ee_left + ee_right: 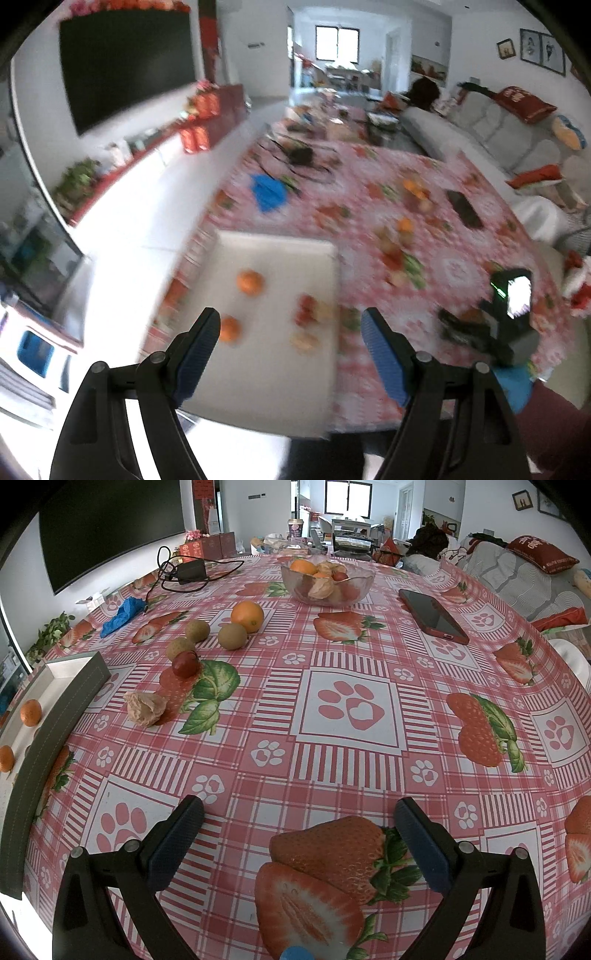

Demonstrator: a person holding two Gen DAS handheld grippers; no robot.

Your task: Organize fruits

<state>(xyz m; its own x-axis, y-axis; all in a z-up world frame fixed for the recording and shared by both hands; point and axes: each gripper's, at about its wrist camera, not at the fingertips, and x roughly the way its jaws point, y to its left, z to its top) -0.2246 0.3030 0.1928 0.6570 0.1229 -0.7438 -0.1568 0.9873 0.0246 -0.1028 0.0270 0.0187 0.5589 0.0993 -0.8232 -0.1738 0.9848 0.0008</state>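
Note:
The left wrist view is motion-blurred. My left gripper (291,314) is open and empty above a white tray (273,384). The tray holds two tangerines (250,282), some small red fruits (306,314) and a pale husked fruit (304,339). My right gripper (299,808) is open over bare tablecloth, holding nothing. Further out on the table lie an orange (247,616), three brown kiwis (232,636), a small red fruit (185,664) and a papery husked fruit (146,708). The tray's grey rim (55,716) is at the left edge.
A glass bowl (364,585) with more fruit stands at the back of the table. A red-cased phone (432,618) lies to the right. A blue cloth (122,614) and a black charger with cables (190,570) sit at the back left. A sofa runs along the right side.

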